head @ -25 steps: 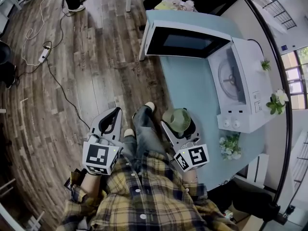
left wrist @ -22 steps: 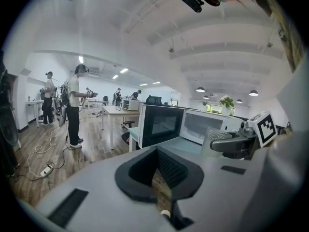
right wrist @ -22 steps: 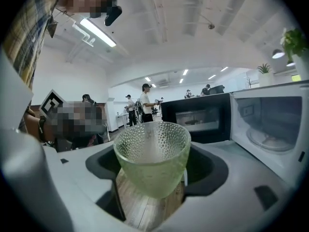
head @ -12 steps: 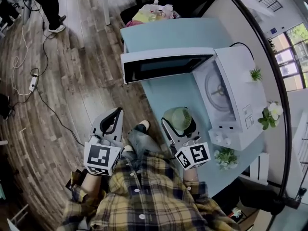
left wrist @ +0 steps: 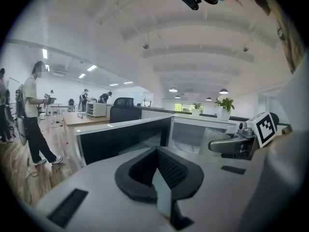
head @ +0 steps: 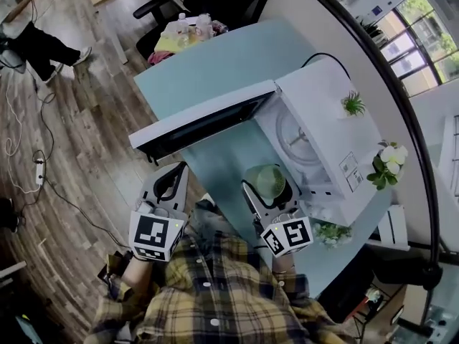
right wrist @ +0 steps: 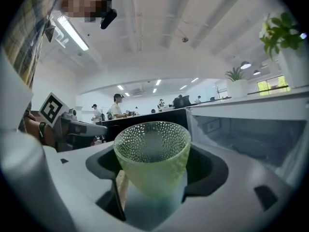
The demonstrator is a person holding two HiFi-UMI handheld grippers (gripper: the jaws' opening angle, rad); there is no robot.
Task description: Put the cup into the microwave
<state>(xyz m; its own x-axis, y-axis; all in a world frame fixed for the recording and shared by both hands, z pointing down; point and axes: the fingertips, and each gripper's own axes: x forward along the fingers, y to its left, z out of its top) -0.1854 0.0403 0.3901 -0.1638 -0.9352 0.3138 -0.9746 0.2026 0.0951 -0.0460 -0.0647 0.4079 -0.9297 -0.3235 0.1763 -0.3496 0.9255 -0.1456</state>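
Sleeves (head: 215, 299) in yellow plaid are filling the bottom of the head view, and just above them the two marker cubes are showing their black-and-white squares. The left hand-held gripper (head: 171, 181) is hanging over the wooden floor (head: 64, 120) at lower left, beside the counter's edge; in its own view the left hand-held gripper (left wrist: 161, 178) is showing both jaws pressed together with nothing between them. The right hand-held gripper (head: 267, 185) is sitting to the right of it over the teal counter (head: 215, 56), and its jaws are clamping the cup (head: 265, 178) from both sides. In the right gripper view the cup (right wrist: 152, 153) is standing upright, pale green and dimpled, and looking empty. It is being held in the air just in front of the microwave (head: 330, 106) and is not inside it. The microwave's door (head: 204, 120) is swinging wide open toward the left of the frame, and the round turntable (head: 297, 138) is lying bare in the cavity just beyond the cup. Small potted plants (head: 387, 165) are standing on and beside the microwave at the right. Farther off, at the top of the frame, a black chair (head: 154, 6) is standing behind the counter, and a person (head: 43, 45) is standing on the floor at upper left.
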